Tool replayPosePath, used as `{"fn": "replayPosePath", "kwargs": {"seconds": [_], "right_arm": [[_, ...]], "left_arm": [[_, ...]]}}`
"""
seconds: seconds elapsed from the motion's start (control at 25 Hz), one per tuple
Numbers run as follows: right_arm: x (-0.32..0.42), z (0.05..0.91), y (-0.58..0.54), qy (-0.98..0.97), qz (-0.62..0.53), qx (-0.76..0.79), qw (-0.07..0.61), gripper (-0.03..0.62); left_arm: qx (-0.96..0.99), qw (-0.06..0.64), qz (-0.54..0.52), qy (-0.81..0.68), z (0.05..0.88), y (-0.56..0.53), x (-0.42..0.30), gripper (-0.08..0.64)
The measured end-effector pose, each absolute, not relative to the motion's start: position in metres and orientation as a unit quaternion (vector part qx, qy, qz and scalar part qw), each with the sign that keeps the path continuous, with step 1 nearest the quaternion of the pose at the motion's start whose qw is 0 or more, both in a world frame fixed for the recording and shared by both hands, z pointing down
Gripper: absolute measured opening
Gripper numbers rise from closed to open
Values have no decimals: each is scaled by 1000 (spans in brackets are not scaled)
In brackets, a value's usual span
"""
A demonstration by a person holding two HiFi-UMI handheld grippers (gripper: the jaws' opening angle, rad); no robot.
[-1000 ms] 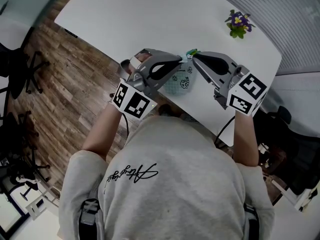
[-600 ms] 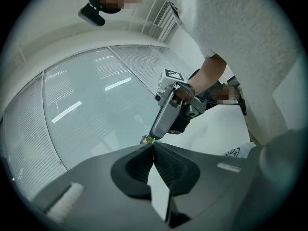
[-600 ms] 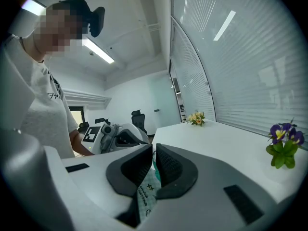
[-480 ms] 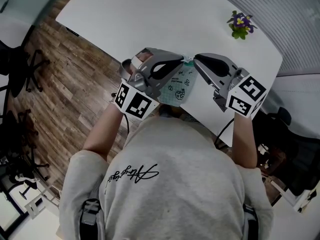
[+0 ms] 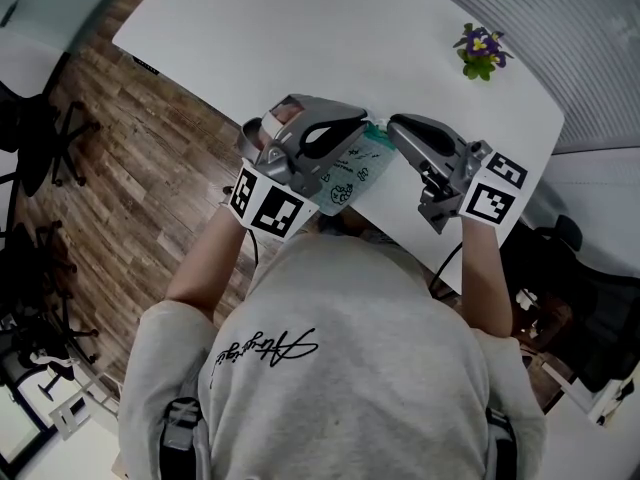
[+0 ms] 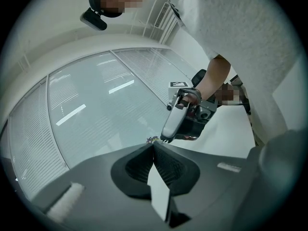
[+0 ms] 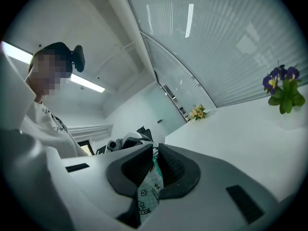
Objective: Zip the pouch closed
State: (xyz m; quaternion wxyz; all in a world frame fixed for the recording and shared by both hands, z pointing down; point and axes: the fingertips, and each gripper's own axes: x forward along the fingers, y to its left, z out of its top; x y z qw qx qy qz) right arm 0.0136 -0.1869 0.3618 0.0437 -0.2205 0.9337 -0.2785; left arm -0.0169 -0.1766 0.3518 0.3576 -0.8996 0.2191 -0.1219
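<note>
A pale teal pouch (image 5: pixel 345 176) with black doodles hangs between both grippers, over the near edge of the white table (image 5: pixel 300 38). My left gripper (image 5: pixel 362 121) is shut on the pouch's top edge, which the left gripper view shows as a thin white strip (image 6: pixel 160 194) pinched in the jaws (image 6: pixel 154 146). My right gripper (image 5: pixel 392 126) meets it tip to tip. Its jaws (image 7: pixel 155 150) have just been closing, with the printed pouch fabric (image 7: pixel 148 191) pressed between the pads. The zipper's state is hidden.
A small pot of purple flowers (image 5: pixel 478 48) stands at the table's far right. A yellow flower pot (image 7: pixel 197 112) sits further along the table. Wood floor and black chairs (image 5: pixel 40 138) lie to the left.
The right gripper has rolled, so its marker cube faces differently. The pouch has swung lower and toward the person, showing more of its printed face. The left gripper has barely moved.
</note>
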Motion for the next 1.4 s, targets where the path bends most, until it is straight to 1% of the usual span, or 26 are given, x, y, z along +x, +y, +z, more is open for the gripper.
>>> {"fn": "replayPosePath", "kwargs": {"seconds": [0.24,0.4,0.56,0.84,0.96,1.04,1.16,1.4], "right_arm": [[13,357,-189,929,-303,-200,78,25],[6,357,-184,934,-294,-189,70,57],[0,361,-184,935,-291,-193,63,49],[5,357,-190,923,-320,-195,94,57],[7,357,-192,918,-330,-197,101,41],[7,359,-194,917,-330,-202,97,15],[7,361,-196,918,-324,-212,85,27],[11,358,-203,920,-285,-262,56,17]], "left_arm": [[-899,360,-121,218,351,-179,-16,3],[-899,361,-116,220,348,-179,-18,2],[-897,367,-116,219,346,-180,-17,2],[-893,378,-119,211,347,-177,-17,2],[-892,384,-122,204,349,-175,-14,2],[-893,383,-122,204,349,-175,-13,2],[-893,381,-123,207,350,-177,-13,2],[-896,368,-121,218,351,-179,-13,2]]}}
